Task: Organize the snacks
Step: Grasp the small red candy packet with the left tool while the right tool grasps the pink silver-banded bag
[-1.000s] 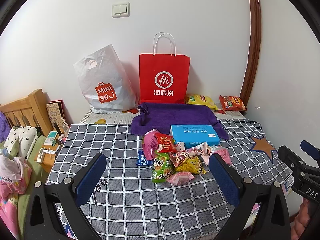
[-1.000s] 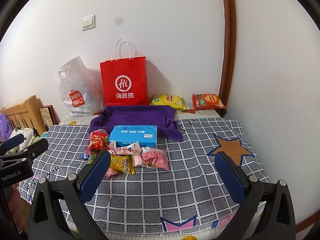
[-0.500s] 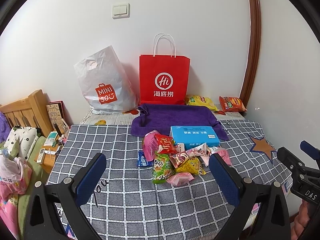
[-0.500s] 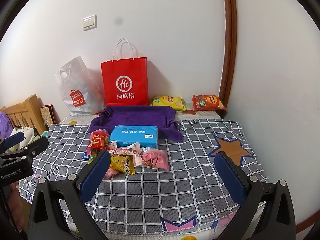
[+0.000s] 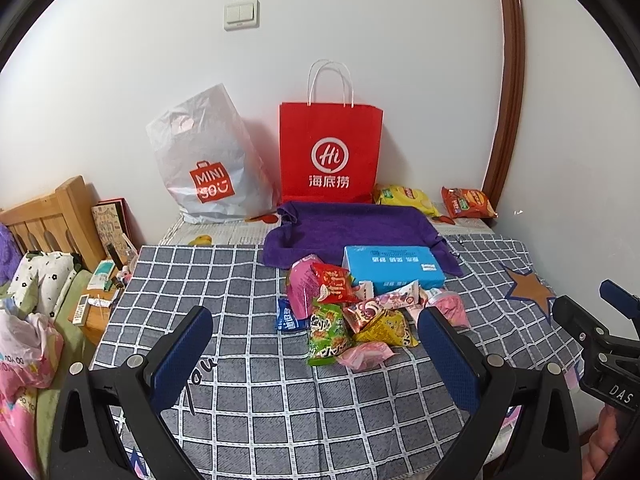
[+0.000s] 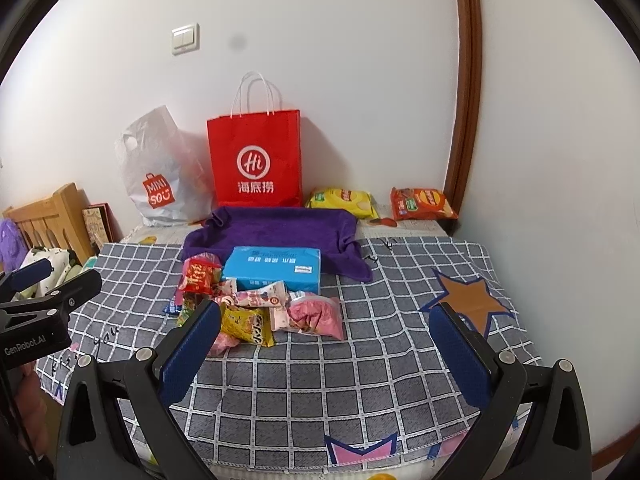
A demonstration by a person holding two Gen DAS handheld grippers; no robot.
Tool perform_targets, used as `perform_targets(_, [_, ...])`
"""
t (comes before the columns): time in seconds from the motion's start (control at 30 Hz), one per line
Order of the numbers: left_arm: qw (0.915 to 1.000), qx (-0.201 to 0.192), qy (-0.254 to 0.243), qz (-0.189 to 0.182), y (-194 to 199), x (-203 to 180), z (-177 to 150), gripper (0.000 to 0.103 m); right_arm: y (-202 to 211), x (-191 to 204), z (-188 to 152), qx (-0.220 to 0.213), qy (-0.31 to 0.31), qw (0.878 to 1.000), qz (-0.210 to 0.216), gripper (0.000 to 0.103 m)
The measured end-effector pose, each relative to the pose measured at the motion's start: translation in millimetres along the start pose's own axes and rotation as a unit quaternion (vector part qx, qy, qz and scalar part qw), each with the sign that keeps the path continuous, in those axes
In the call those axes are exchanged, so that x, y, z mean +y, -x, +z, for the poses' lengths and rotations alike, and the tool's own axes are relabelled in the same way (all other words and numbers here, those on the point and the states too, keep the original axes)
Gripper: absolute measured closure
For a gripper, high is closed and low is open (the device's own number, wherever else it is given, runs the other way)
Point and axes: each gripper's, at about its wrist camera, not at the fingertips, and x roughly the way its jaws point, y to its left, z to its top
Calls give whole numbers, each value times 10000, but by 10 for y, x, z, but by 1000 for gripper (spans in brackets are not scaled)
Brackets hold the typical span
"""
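On left wrist view: left tongs (image 5: 314, 354) spread wide, nothing between the pads, hovering short of the snack pile (image 5: 352, 312) on the checked cloth (image 5: 208, 280) over the bench. Pile sits mid-cloth, just in front of the blue box (image 5: 394, 270), packets overlapping, so likely dumped there for sorting. Countable in the heap: one green packet (image 5: 326, 334), one yellow packet (image 5: 386, 326), one red packet (image 5: 334, 286), one small blue packet (image 5: 288, 316), several pink ones; exact pink count unclear from overlap. Purple towel (image 5: 352, 228) lies flat behind the box, probably a sorting spot. Two bags against the wall, upright so they stay open: red paper bag (image 5: 330, 156), white plastic bag (image 5: 204, 164). Two chip bags lie apart at the back right: yellow chip bag (image 5: 406, 198), orange chip bag (image 5: 468, 202). Right tongs (image 5: 588, 312) peek in at the right edge.

Right wrist view: right tongs (image 6: 326, 346) also wide open, empty, left pad overlapping the near edge of the pile in view; contact cannot be told. Same counts: one box, one towel, two bags, two chip bags. Big pink packet (image 6: 316, 316) is at the pile's right end, nearest these tongs. Left tongs visible at far left edge, clear of everything. Nothing picked yet; sorting looks unstarted.
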Motion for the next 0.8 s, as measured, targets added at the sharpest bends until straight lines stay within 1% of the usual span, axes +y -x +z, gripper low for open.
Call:
perform_targets(0.2, [9997,240,51,69,-291,63,-56,0,-272,14,-50,249,-22,9997,61,0])
perform_targets(0.37, [9985,483,183,180,-550,191,-89,0,-551,19,-79,476,18,9989,-34,0])
perform_targets(0.57, [9971,633,288,317,-812,369,-80,1,-891,-52,-139,675,-21,9977,-109,0])
perform_targets(0.7, [9955,782,385,364,-1003,490,-92,1,-1132,-88,-193,853,-64,9963,-17,0])
perform_targets(0.8, [9936,949,473,382,-1144,583,-119,1,-1309,-127,-239,955,-153,9953,43,3])
